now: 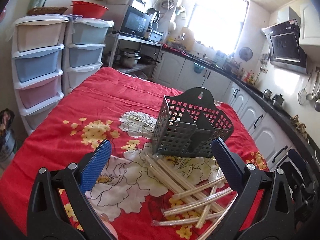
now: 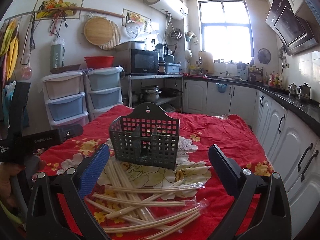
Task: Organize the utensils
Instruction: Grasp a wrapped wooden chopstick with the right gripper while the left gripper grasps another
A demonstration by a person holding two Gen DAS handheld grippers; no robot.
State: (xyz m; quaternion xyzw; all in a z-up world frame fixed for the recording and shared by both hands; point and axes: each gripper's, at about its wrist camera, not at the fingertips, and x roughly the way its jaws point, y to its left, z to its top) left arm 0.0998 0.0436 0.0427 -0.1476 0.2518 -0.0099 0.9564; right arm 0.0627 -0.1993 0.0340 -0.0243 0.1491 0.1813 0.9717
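A dark grey slotted utensil holder [image 1: 188, 128] with three compartments stands upright and empty on the red floral cloth [image 1: 100, 104]. It also shows in the right wrist view [image 2: 146, 140]. A loose pile of pale chopsticks [image 1: 192, 196], some in clear wrappers, lies in front of it; it also shows in the right wrist view [image 2: 148, 206]. My left gripper [image 1: 160, 164] is open and empty above the pile's left end. My right gripper [image 2: 159, 168] is open and empty above the pile.
Stacked plastic drawers [image 2: 66, 98] and a metal rack with a microwave [image 2: 144, 61] stand beyond the table's far edge. White cabinets [image 2: 280, 132] run along the right. The right gripper's body [image 1: 300, 182] sits at the right edge of the left wrist view.
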